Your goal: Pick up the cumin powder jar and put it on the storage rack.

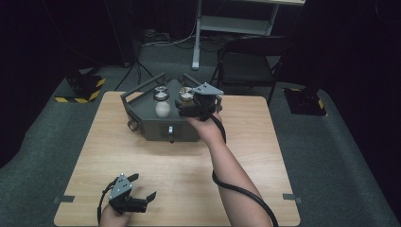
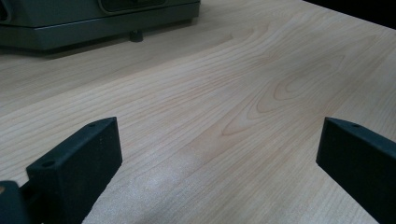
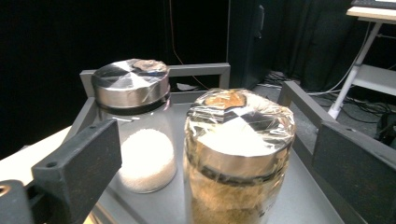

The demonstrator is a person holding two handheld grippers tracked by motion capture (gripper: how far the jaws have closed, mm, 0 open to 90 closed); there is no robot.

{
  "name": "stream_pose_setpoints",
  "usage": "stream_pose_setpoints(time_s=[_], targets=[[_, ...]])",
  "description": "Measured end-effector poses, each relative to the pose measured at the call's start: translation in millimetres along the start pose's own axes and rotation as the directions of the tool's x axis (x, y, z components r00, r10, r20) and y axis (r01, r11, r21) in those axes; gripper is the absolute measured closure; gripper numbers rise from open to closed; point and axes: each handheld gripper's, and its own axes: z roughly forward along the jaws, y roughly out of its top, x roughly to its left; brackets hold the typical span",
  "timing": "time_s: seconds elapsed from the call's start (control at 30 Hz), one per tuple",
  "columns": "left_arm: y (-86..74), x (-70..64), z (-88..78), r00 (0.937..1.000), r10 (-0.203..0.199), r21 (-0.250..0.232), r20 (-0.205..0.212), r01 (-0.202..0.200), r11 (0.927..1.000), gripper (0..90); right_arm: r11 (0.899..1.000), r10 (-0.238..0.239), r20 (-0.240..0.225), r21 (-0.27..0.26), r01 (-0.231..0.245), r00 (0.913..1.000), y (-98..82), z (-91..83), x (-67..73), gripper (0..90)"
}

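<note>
Wooden table (image 1: 179,170): brown-filled jar (image 3: 238,154) between spread jaws of right gripper (image 3: 219,154), released.

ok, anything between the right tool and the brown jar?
Nothing visible. The right tool is open with the brown jar directly between its jaws, pads clear of it. The white jar stands off to one side on the tray.

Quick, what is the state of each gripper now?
Left gripper: open, holding nothing, above the table.
Right gripper: open around the brown-filled jar, not gripping it.
</note>
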Motion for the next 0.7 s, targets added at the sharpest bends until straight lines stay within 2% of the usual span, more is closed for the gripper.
stream_pose_setpoints(time_s=[0.5,0.7], targets=[[0.1,0.7,0.1,1.0000,-0.001,0.001,0.004,0.001,1.0000,0.3,1.000,0.001,-0.012,-0.009,-0.001,0.9999,-4.2,-8.6,2.9,0.2],[0.5,0.7,0.3,1.0000,-0.003,0.003,0.004,0.003,1.0000,0.3,1.000,-0.008,-0.020,-0.017,0.008,0.9998,-13.4,-23.1,7.6,0.2]])
